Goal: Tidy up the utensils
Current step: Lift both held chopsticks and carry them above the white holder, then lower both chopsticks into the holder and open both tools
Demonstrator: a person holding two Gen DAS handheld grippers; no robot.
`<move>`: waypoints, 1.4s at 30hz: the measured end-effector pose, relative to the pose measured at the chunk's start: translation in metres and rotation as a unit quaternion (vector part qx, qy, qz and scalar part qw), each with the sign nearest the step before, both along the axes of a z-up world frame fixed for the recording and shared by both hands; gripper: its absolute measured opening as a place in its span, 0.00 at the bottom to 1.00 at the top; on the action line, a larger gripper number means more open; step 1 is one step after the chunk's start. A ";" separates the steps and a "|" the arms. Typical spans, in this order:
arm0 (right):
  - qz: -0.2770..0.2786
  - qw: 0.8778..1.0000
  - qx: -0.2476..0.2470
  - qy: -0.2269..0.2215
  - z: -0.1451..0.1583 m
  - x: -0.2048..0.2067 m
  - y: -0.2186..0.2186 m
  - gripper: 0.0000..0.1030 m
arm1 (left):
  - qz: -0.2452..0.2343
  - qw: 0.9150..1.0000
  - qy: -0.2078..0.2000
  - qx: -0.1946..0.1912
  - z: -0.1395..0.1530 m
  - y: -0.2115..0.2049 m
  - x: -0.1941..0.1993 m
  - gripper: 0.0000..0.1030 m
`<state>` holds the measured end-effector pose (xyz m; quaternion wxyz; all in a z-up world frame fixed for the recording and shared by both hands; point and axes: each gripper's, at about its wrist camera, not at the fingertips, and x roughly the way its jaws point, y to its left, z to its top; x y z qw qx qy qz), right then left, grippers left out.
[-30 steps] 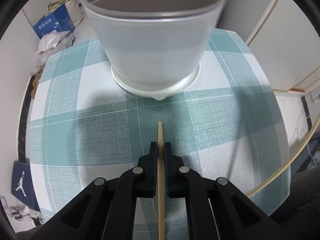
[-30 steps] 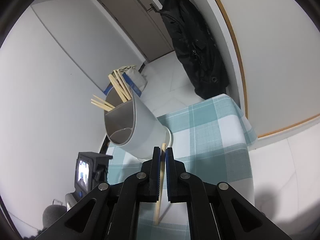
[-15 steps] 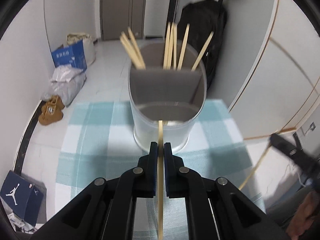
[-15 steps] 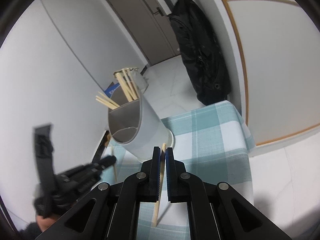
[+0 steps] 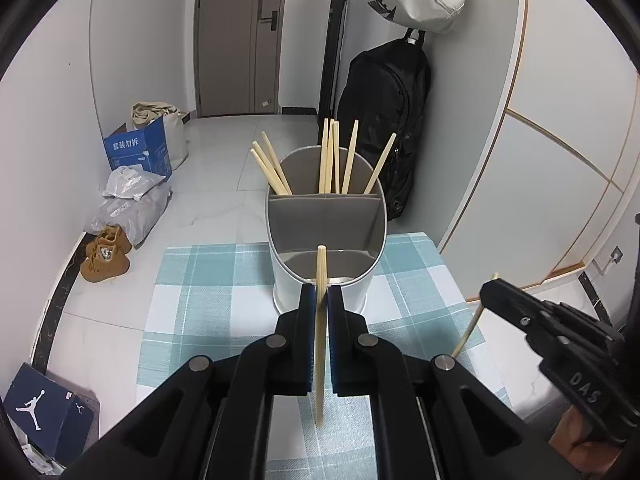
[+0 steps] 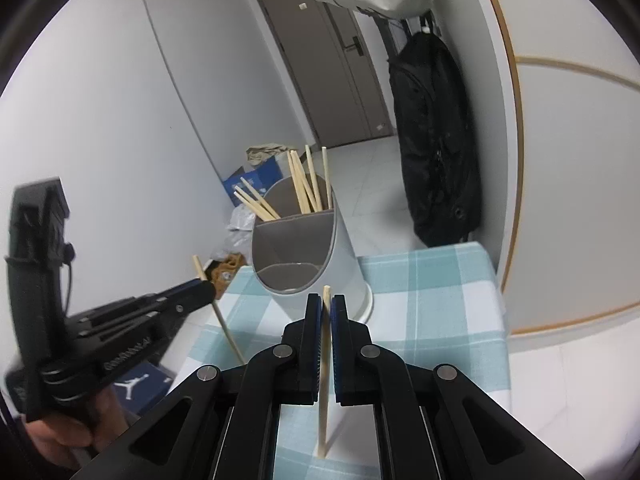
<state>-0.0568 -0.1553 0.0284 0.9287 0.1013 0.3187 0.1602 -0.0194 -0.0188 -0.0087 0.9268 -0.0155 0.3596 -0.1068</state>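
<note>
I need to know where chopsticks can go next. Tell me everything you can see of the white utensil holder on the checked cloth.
The utensil holder is a tall oval tub, pale and glossy outside, grey inside, seemingly plastic. Grey dividers split it into a large near compartment, which looks empty, and smaller rear compartments where several wooden chopsticks lean above the rim. It stands upright on the teal checked tablecloth, towards the far edge. Neither gripper touches it.

Both wrist cameras look forward and downward along their own tongs from close above the checked counter (image 5: 208,280), the left facing the divided holder (image 5: 326,240) head-on, the right from its side, sharing holder (image 6: 304,248), door and black bag.
</note>
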 end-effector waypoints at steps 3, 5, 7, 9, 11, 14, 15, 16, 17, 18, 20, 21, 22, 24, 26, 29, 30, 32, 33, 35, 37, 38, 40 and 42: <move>-0.004 1.000 0.004 -0.001 0.000 0.001 0.002 0.04 | -0.004 1.000 -0.002 -0.004 0.006 0.002 -0.002 0.02; -0.004 1.000 0.012 -0.002 0.001 0.001 0.001 0.04 | -0.006 1.000 -0.004 0.000 0.008 0.001 -0.003 0.02; -0.005 1.000 0.019 -0.011 0.005 -0.001 0.001 0.04 | -0.010 1.000 -0.007 -0.001 0.012 0.002 -0.005 0.02; -0.004 1.000 0.024 -0.020 0.010 -0.002 0.002 0.04 | -0.012 1.000 -0.012 0.001 0.016 0.002 -0.006 0.02; -0.001 0.999 0.026 -0.029 0.017 -0.003 0.003 0.04 | -0.014 1.000 -0.016 -0.001 0.022 0.003 -0.006 0.02; 0.001 0.999 0.023 -0.041 0.027 -0.003 0.006 0.04 | -0.019 1.000 -0.022 -0.006 0.031 0.005 -0.004 0.02; 0.001 0.999 0.023 -0.043 0.030 -0.002 0.006 0.04 | -0.022 0.999 -0.022 -0.011 0.034 0.005 -0.003 0.02; 0.000 0.999 0.023 -0.044 0.032 -0.001 0.007 0.04 | -0.025 0.999 -0.021 -0.017 0.038 0.006 -0.001 0.02; -0.001 0.999 0.020 -0.045 0.034 0.001 0.008 0.04 | -0.027 0.999 -0.022 -0.018 0.040 0.006 0.000 0.02; -0.002 0.999 0.013 -0.049 0.037 0.003 0.009 0.04 | -0.026 0.999 -0.024 -0.018 0.042 0.006 0.002 0.02; 0.000 0.998 0.005 -0.056 0.040 0.005 0.011 0.04 | -0.027 0.999 -0.028 -0.024 0.048 0.008 0.005 0.02; 0.000 0.998 0.002 -0.056 0.041 0.006 0.012 0.04 | -0.026 0.999 -0.029 -0.027 0.051 0.009 0.008 0.02; -0.002 0.998 0.001 -0.055 0.043 0.009 0.013 0.04 | -0.025 0.999 -0.030 -0.029 0.055 0.011 0.010 0.02; -0.008 0.999 -0.005 -0.049 0.044 0.014 0.015 0.04 | -0.023 0.999 -0.031 -0.034 0.059 0.012 0.014 0.02; -0.010 0.999 -0.004 -0.047 0.047 0.017 0.014 0.04 | -0.022 0.999 -0.032 -0.035 0.065 0.014 0.021 0.02; -0.010 0.999 -0.005 -0.051 0.057 0.022 0.014 0.04 | -0.023 0.999 -0.033 -0.034 0.072 0.015 0.027 0.02; -0.010 0.999 -0.004 -0.053 0.060 0.024 0.013 0.04 | -0.024 0.999 -0.036 -0.033 0.075 0.015 0.031 0.02; -0.009 0.998 0.000 -0.058 0.069 0.030 0.011 0.04 | -0.025 0.998 -0.037 -0.036 0.080 0.016 0.038 0.02; -0.009 0.998 0.000 -0.061 0.073 0.033 0.010 0.04 | -0.025 0.998 -0.038 -0.037 0.082 0.016 0.040 0.02; -0.009 0.998 0.004 -0.068 0.084 0.041 0.008 0.04 | -0.029 0.998 -0.050 -0.040 0.091 0.019 0.047 0.02; -0.014 0.997 0.002 -0.075 0.094 0.049 0.007 0.04 | -0.025 0.997 -0.058 -0.045 0.098 0.022 0.050 0.02; -0.015 0.997 0.000 -0.080 0.100 0.053 0.007 0.04 | -0.026 0.997 -0.058 -0.050 0.102 0.024 0.055 0.02; -0.013 0.996 0.001 -0.088 0.109 0.060 0.007 0.04 | -0.023 0.996 -0.059 -0.058 0.105 0.027 0.061 0.02; -0.011 0.995 0.004 -0.094 0.117 0.070 0.008 0.04 | -0.022 0.996 -0.059 -0.062 0.109 0.028 0.070 0.02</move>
